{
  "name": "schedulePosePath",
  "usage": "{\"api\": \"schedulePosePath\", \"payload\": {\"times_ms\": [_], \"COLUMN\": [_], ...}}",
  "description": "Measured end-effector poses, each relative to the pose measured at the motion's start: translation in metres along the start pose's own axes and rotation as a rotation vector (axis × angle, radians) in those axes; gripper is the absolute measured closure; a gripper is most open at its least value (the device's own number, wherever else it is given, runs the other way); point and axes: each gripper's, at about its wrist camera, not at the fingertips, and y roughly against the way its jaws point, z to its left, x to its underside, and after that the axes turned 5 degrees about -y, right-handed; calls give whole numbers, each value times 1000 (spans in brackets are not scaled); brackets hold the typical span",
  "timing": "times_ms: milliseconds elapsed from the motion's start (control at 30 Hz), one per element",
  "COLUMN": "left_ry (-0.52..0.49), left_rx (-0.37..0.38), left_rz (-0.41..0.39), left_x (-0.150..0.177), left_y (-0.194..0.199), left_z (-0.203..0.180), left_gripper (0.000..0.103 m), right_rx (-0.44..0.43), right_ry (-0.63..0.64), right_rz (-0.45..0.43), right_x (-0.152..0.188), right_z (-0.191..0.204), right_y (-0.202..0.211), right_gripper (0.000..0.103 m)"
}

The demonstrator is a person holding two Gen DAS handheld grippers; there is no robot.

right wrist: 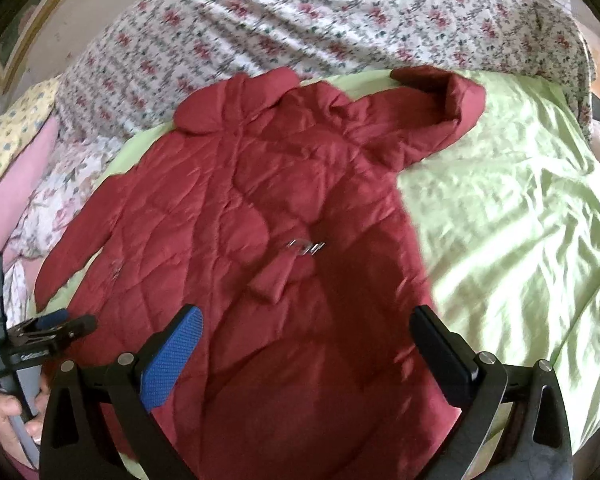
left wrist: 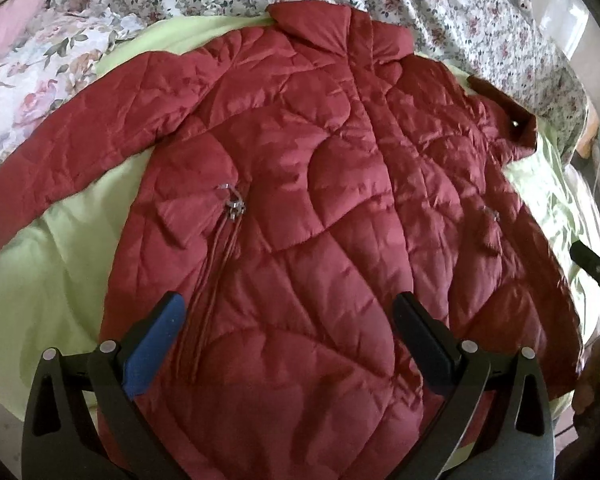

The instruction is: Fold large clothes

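1. One large bed (right wrist: 520, 208), spread with a pale green sheet (left wrist: 48, 288) over a floral cover (right wrist: 300, 20) at the far side: enough flat room all round for folding. Best to work on the green area and keep off the rumpled floral pillows (left wrist: 40, 68) at the far left.

2. One red quilted coat (left wrist: 320, 208), lying front up across the middle of the bed, collar (left wrist: 332, 28) far, hem near. Body mostly flat, so no re-spreading looks needed; likely first move, a sleeve brought across the chest.

3. Left sleeve (left wrist: 72, 136) stretched out long toward the near left; right sleeve (right wrist: 428, 116) bent at the far right, cuff doubled over. Better to straighten that cuff before folding, or the bulk will spring open.

4. Left claw (left wrist: 290, 324) hovering over the near hem, fingers wide apart, holding nothing. Right claw (right wrist: 308, 340) likewise over the near hem, fingers apart and empty.

5. Padded fabric, thick and slippery by the look of it: advisable to pinch deep, past the edge seam, and to lift both points together.

6. Metal toggles (left wrist: 232, 204) with cords at the left pocket flap: worth tucking flat first, to avoid a snag.
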Motion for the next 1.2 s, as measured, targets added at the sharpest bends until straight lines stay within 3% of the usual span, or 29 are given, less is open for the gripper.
{"api": "schedulePosePath", "payload": {"times_ms": [300,500,633,967,1033,1133,1200], "left_ry": [7,78,98,86,67,18,-15], "left_rx": [3,23,66,62,51,37,21], "left_rz": [23,87,78,34,32,29,26], "left_x": [-30,-49,-55,-84,-88,-90,-90], "left_y": [-15,-37,-42,-60,-64,-69,-72], "left_z": [2,13,16,15,11,4,-1], "left_gripper": [0,0,0,0,0,0,0], "right_rx": [49,104,170,318,349,374,383], "right_ry": [-30,-65,-58,-13,-6,-21,-39], "right_rz": [-55,-64,-92,-120,-107,-74,-46], "right_x": [-62,-106,-135,-208,-219,-231,-235], "right_z": [-36,-68,-85,-118,-124,-137,-146], "right_y": [-13,-46,-68,-134,-151,-178,-192], "right_gripper": [0,1,1,4,8,23,38]}}
